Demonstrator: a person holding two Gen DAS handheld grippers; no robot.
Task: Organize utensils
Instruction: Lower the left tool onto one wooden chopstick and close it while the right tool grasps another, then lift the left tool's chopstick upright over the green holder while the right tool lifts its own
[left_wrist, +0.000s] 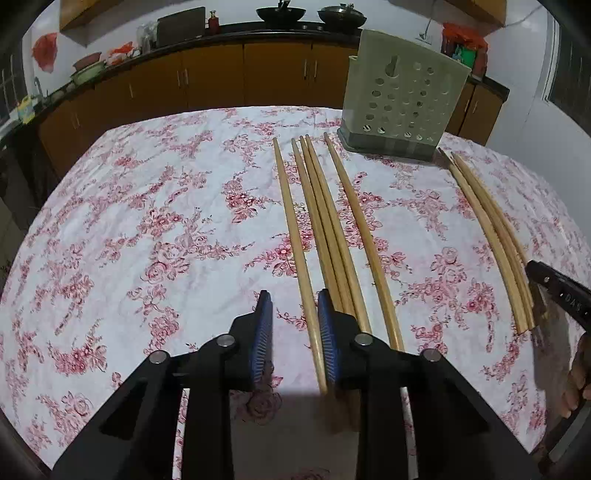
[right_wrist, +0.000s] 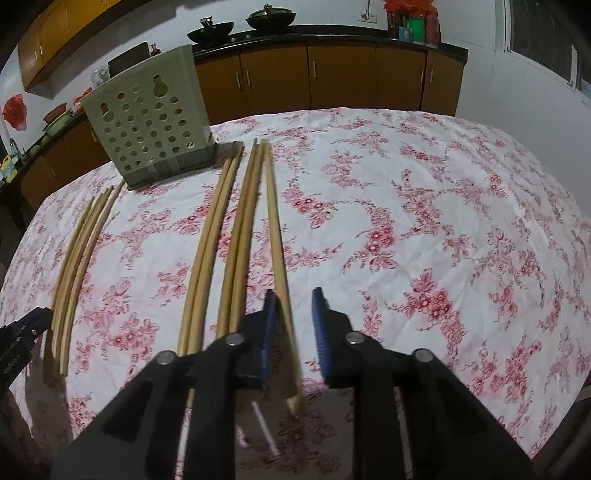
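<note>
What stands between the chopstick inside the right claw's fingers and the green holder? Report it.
Nothing upright. Only other chopsticks lie flat on the cloth between that chopstick, inside the right claw, and the holder; once lifted, it should pass over them.

Floral tablecloth, brown cabinets, perhaps woks.

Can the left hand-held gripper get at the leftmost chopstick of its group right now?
Probably yes: that chopstick already lies between the left hand-held gripper fingers, nothing covering it; a gap remains on one side.
</note>
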